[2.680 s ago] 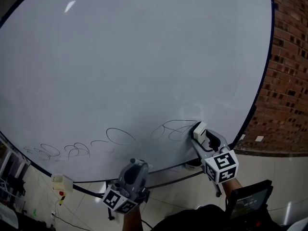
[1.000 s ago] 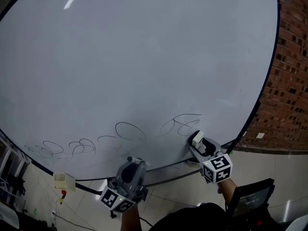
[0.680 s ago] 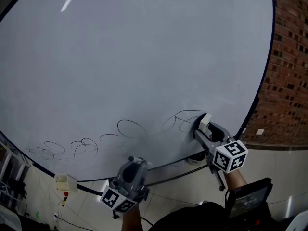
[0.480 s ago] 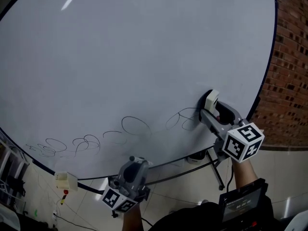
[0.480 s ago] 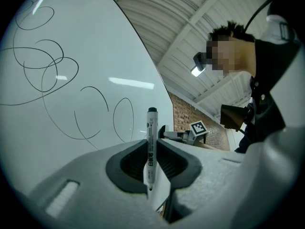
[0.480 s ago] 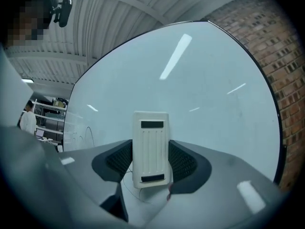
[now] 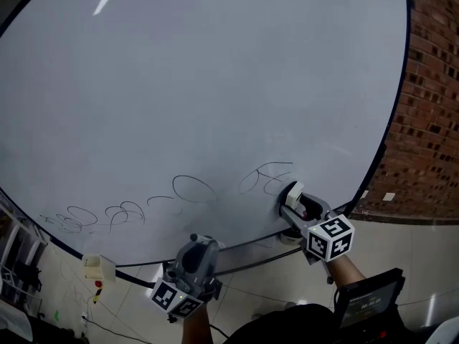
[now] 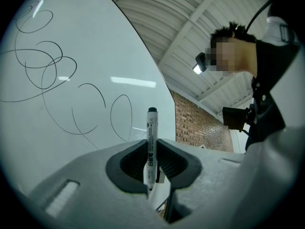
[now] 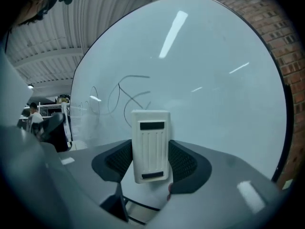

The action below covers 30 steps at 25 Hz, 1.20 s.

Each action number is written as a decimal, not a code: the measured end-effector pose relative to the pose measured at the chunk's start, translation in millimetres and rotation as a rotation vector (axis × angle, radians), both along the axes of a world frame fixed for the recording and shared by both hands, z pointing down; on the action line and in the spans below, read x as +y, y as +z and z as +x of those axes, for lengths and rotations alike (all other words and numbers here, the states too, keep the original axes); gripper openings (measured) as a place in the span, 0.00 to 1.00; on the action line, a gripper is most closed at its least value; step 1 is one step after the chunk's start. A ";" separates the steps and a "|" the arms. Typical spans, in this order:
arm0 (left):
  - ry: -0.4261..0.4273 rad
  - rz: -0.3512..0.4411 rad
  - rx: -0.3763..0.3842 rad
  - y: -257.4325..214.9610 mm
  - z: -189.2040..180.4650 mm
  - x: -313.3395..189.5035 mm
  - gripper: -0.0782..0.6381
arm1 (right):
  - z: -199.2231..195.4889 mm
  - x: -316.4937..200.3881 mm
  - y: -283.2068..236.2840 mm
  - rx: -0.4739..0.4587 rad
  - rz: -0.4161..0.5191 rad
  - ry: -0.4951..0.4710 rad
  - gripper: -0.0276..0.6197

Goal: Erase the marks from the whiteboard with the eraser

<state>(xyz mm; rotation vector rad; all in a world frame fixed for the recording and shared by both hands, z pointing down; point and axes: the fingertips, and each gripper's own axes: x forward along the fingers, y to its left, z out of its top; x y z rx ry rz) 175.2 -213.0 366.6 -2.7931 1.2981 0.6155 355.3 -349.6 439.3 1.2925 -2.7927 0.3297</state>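
Right tool [image 9: 150, 162] is clamped on a white eraser [image 9: 150, 144], jaws against its two long sides, upper half standing proud. The eraser sits at the lower right of the whiteboard [image 7: 215, 77], just beside the rightmost loop scribble [image 7: 264, 179]. Whether its face touches the surface, cannot tell. Left tool [image 8: 151, 165] is narrow, pinching a whiteboard marker [image 8: 151, 144] upright. It hangs below the whiteboard's bottom edge, idle.

Step, as I judge it: wiping at the right end of the marks. Barely begun, since the oval loop [image 7: 193, 189] at the whiteboard's lower middle and the small scribbles [image 7: 100, 216] toward its lower left are all intact.

Next move likely calls for pressing the eraser flat and sweeping leftward along the whiteboard's bottom band in overlapping passes.

Room: open white surface above the marks, free for strokes. The whiteboard's dark frame [image 7: 393, 113] runs close on the right side, with a brick wall [image 7: 427, 106] beyond it. The bottom edge lies just under the marks, so downward travel is short.
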 end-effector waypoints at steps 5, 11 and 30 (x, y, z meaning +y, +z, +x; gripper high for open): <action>-0.024 -0.012 -0.027 -4.1 21.2 -5.4 0.19 | -1.9 2.1 32.6 -0.012 -0.061 -0.054 0.41; -0.064 -0.010 -0.046 -7.4 38.2 -6.5 0.19 | -4.1 4.5 -46.7 -0.080 0.047 -0.116 0.41; -0.004 0.018 -0.058 -16.9 2.8 -10.3 0.19 | -19.0 5.4 -17.0 0.039 0.049 -0.011 0.41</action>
